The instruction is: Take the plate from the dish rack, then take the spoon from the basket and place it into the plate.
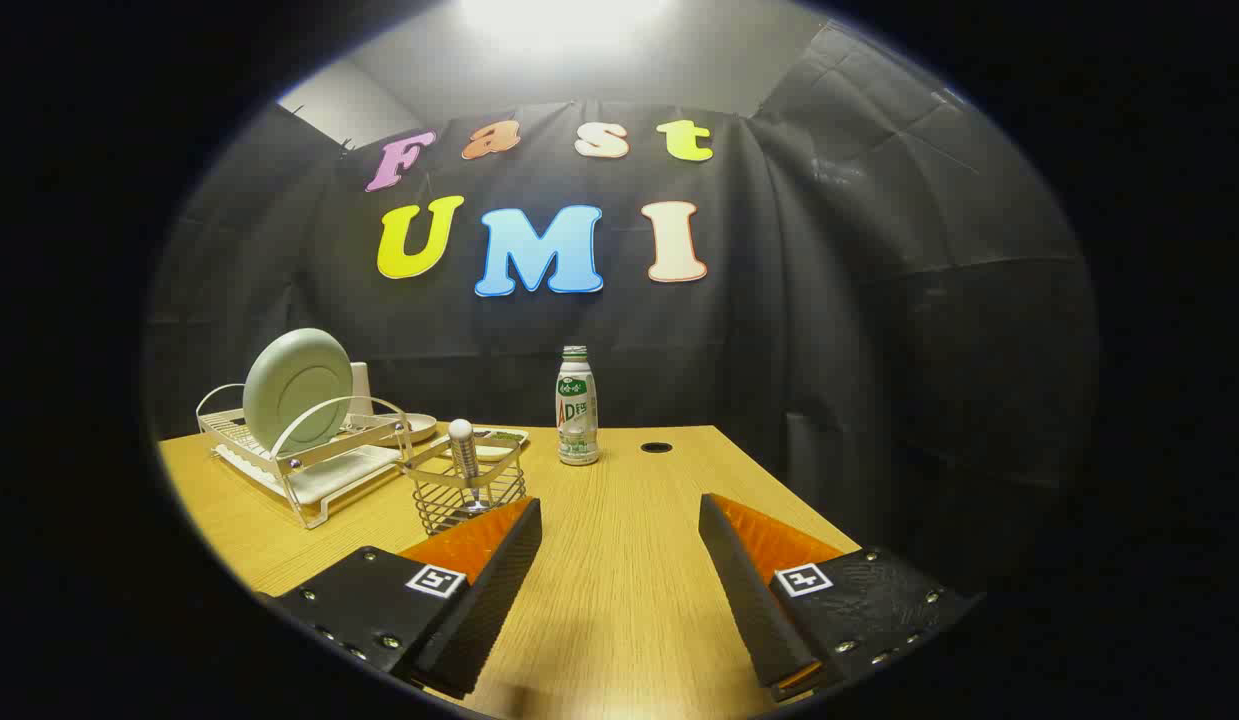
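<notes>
Beyond your claw [619, 515], off to its left side, the dish rack [309, 455] sits on the worktop [629, 580] with the plate [297, 388] standing on edge in its slots, leaning slightly back; the claw itself is spread wide and holds nothing, its two fingers hovering above bare wood well short of the rack. Just ahead of the left finger stands the wire basket [471, 492], and the spoon [462, 450] is upright in it, handle up; leave that alone for now, since the plate comes first. Swing the claw left and forward, passing behind or above the basket so the left finger does not clip its rim; turn the fingers so that they straddle the plate's upper rim, one on each face, and close only when both are well over the edge. Lift straight up along the slots before pulling away; a sideways tug would likely drag the light rack with it. Something pale stands behind the plate, perhaps a cup, though the view is too small to be sure; keep the far finger clear of it. A bottle [577, 408] stands further back near the middle of the worktop, well apart from your path; the open wood between the fingers looks a fair spot to set the plate down.
</notes>
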